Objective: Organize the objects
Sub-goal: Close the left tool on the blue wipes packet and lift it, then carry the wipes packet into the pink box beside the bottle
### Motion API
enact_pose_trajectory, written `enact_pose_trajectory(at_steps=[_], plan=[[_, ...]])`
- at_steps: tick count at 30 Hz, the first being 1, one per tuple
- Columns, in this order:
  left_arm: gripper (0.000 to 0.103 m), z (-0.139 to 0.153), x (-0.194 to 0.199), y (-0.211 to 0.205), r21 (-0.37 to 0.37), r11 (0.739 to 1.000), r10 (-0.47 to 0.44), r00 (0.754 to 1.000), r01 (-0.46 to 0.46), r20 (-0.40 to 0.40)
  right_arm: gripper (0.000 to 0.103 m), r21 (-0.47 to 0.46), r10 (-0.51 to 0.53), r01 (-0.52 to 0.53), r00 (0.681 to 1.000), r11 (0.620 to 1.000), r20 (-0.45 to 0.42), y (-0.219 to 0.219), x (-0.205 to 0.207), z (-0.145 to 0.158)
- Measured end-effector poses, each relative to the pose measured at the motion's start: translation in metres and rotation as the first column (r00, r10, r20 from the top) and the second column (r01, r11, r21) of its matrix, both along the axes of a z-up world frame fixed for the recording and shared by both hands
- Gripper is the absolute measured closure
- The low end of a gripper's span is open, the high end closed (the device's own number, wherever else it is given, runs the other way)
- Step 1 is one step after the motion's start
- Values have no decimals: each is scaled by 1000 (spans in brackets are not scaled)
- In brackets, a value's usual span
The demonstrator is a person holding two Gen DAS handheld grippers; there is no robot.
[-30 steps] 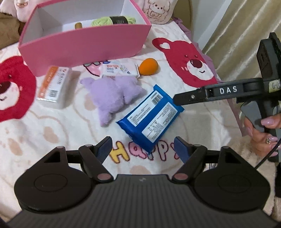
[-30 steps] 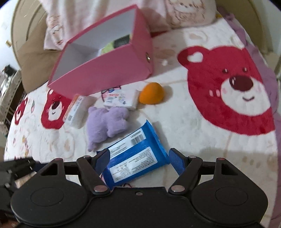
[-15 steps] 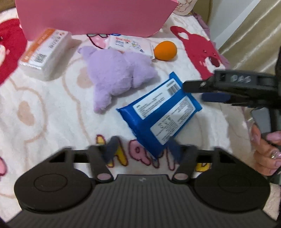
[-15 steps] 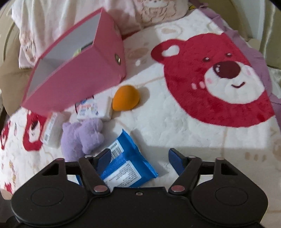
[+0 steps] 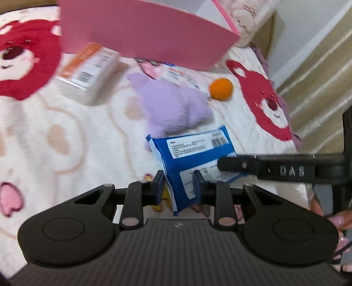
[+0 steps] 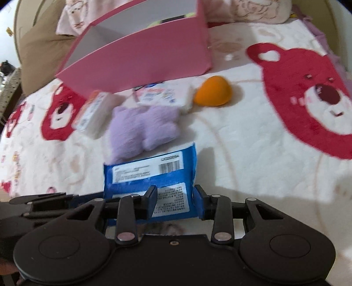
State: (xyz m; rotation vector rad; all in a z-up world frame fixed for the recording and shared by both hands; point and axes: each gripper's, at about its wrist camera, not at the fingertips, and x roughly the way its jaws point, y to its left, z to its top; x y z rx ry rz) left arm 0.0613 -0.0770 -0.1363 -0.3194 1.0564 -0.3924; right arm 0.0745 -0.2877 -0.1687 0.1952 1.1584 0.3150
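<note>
A blue wipes pack lies on the bear-print blanket. My left gripper is shut on its near corner. My right gripper is shut on the same blue wipes pack from the other side; its arm crosses the left wrist view. Behind the pack lie a purple plush toy, an orange sponge, a white tissue pack and an orange-and-white wipes pack. An open pink box stands at the back.
Pillows lie behind the pink box. A curtain hangs past the bed's right edge. Something green shows inside the box. A red bear print covers the blanket to the right.
Both grippers moved in onto the blue wipes pack and closed on it from open. The pack has turned and its near edge is lifted.
</note>
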Motion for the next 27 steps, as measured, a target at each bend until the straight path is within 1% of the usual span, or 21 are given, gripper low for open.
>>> enact_pose_trajectory(at_steps=[3,4,5,6,8,10,11,12,13,16,22,24,27], plan=[[77,-1,2,7,39,999,22,1000,-22,8,58,-3,36,-36,999,999,-27,15,-4,-5],[77,-5,4,8,37,999,27,1000,-27,-4,55,-30,42,-43,999,999,-34,19,-5,-8],[77,-8,4,9,33,999,31,999,-30,-12,48,-57,45,-47,998,997,-39,22,-5,-11],[77,-13,5,8,33,999,32,999,-31,-14,46,-79,41,-44,998,996,-41,24,-5,-12],[76,-19,3,8,30,999,25,1000,-25,2,41,-83,29,-34,998,996,-57,23,-7,-14],[76,-21,1,11,5,1000,24,1000,-24,10,40,-84,14,-20,997,996,-72,22,-8,-17],[76,-20,1,11,-14,1000,19,1000,-19,5,41,-82,10,-16,998,997,-66,22,-9,-16],[76,-20,2,12,-47,999,9,1000,-10,-6,43,-60,16,-19,998,998,-61,23,-10,-15],[76,-18,2,13,-60,998,15,1000,-16,-14,45,-42,18,-20,998,999,-56,23,-11,-15],[75,-10,-2,13,-48,999,1,1000,-1,-4,48,-78,39,-40,999,996,-13,30,-18,-6],[75,9,-13,20,-44,998,-38,999,38,-4,48,-67,18,-16,999,998,36,36,-36,11],[73,15,-18,23,-47,998,-48,999,48,-10,47,-47,7,-5,999,999,50,35,-43,19],[73,30,-24,29,-59,996,-72,997,72,1,43,-19,2,-1,997,1000,77,35,-55,31]])
